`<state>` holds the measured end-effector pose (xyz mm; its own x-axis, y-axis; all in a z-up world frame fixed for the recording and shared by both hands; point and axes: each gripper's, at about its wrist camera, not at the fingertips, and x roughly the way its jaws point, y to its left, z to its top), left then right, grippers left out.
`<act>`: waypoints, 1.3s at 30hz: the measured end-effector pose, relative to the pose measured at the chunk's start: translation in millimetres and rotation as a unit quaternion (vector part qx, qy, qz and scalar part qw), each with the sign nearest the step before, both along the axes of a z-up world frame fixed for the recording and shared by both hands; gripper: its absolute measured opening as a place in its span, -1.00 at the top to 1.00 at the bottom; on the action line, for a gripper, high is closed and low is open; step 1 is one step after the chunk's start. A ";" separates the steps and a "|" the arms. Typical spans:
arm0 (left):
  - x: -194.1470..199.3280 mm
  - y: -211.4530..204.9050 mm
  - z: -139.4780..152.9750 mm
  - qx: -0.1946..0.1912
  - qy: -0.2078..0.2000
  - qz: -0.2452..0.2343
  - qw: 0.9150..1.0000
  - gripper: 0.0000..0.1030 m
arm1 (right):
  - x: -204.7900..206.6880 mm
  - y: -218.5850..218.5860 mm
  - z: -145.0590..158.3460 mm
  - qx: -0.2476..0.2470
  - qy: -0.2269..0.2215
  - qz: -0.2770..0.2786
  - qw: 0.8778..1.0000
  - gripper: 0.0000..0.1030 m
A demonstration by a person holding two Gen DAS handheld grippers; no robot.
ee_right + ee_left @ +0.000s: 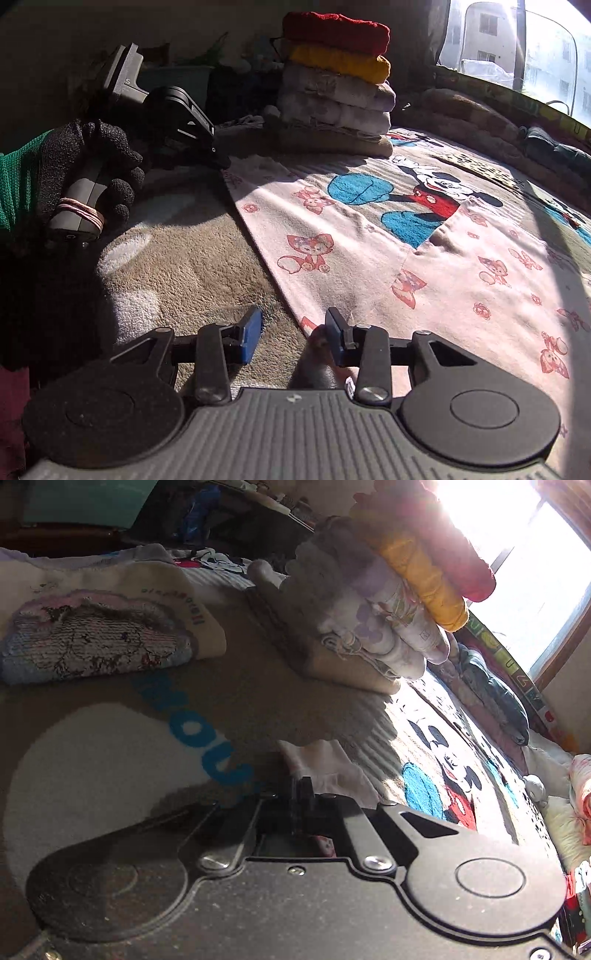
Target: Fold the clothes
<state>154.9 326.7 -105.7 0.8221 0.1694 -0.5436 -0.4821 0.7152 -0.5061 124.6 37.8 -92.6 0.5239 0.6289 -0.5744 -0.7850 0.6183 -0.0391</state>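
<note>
Garment: pink printed trousers spread flat on cartoon-mouse blanket, all places below given against them. At far left corner, left claw pinched on cloth edge. At near corner, right claw gaping wide, cloth corner lying between blue pads, not clamped. Beyond far edge, folded stack, red piece on top. Judgement: corner-gripping stage; next, right claw must close on corner.

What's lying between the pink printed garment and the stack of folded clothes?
Right wrist view: only the cartoon blanket between the pink garment and the stack.
</note>
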 end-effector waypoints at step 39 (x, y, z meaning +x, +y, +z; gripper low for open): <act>-8.9 -332.3 21.2 0.354 -0.032 -0.326 0.876 -0.13 | -37.7 -405.1 -55.5 0.465 0.173 -0.465 0.733 0.09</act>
<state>146.0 -5.6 -84.5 0.8944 -0.0721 -0.4415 0.1597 0.9734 0.1645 86.9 -367.3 -148.1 0.8989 0.2954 -0.3237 0.1304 0.5249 0.8411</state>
